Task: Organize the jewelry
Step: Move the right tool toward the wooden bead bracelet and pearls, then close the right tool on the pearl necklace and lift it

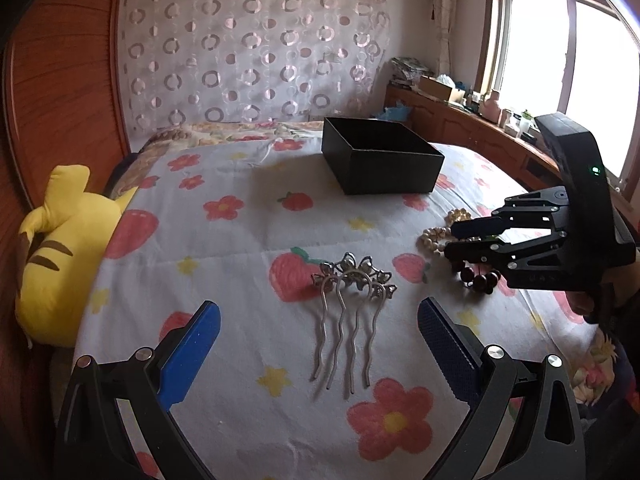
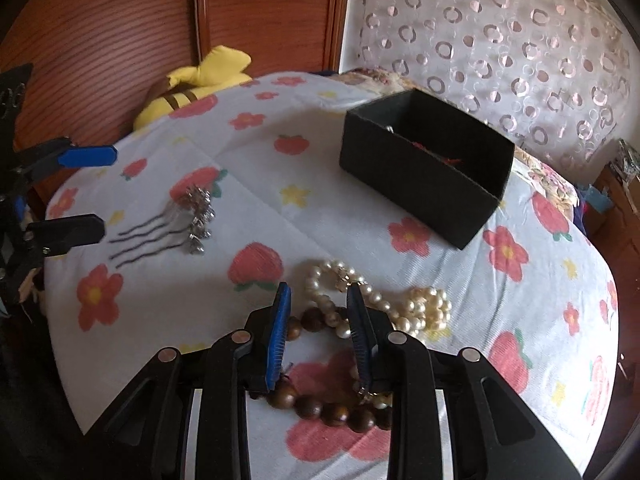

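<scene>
A silver hair comb (image 1: 349, 312) with wavy prongs lies on the flowered bedspread (image 1: 240, 248), between the fingers of my left gripper (image 1: 318, 334), which is wide open and empty. The comb also shows in the right wrist view (image 2: 176, 224). My right gripper (image 2: 318, 300) is partly open over a pearl necklace (image 2: 372, 300) and a brown wooden bead bracelet (image 2: 332, 410); its jaws straddle the beads without closing on them. It shows in the left wrist view (image 1: 454, 240). An open black box (image 2: 424, 168) stands farther back, also seen in the left wrist view (image 1: 380, 156), with something red inside.
A yellow plush toy (image 1: 64, 252) lies at the bed's left edge against the wooden headboard (image 1: 60, 80). A patterned curtain (image 1: 248, 48) hangs behind. A cluttered wooden sideboard (image 1: 472, 120) runs under the window at right.
</scene>
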`<state>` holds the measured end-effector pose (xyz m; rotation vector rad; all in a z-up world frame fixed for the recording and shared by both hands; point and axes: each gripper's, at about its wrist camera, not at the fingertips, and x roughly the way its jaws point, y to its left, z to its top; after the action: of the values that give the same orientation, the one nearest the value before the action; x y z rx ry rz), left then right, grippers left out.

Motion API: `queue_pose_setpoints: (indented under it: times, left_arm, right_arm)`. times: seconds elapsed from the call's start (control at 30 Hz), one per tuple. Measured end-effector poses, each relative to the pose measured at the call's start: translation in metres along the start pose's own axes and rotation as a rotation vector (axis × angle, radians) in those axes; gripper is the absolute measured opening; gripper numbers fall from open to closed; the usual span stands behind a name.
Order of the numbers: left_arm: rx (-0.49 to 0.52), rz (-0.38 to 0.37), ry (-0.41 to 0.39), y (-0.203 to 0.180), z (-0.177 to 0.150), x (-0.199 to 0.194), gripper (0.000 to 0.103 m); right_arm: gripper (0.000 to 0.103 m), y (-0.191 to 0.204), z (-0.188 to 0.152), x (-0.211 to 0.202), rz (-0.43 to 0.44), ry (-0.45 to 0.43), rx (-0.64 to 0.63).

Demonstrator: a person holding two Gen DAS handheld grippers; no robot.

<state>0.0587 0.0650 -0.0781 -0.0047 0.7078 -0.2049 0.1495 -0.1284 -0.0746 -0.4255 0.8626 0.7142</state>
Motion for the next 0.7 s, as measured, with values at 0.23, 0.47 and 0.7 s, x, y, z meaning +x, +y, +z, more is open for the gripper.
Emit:
queue_pose_setpoints:
  times: [0.23, 0.47, 0.7]
  left_arm:
    - [0.006, 0.001, -0.002, -0.003, -0.001, -0.001, 0.095]
    - [0.007, 0.000, -0.004, -0.005, -0.001, -0.003, 0.095]
    - [0.007, 0.001, 0.013, -0.004, -0.003, 0.001, 0.095]
  right_arm:
    - [0.024, 0.000, 0.007, 0.007, 0.010, 0.065, -0.027]
    - [0.009, -0.004, 0.004, 0.003, 0.023, 0.063, -0.030]
    - [0.009, -0.013, 0.005, -0.027, 0.018, -0.055, 0.010]
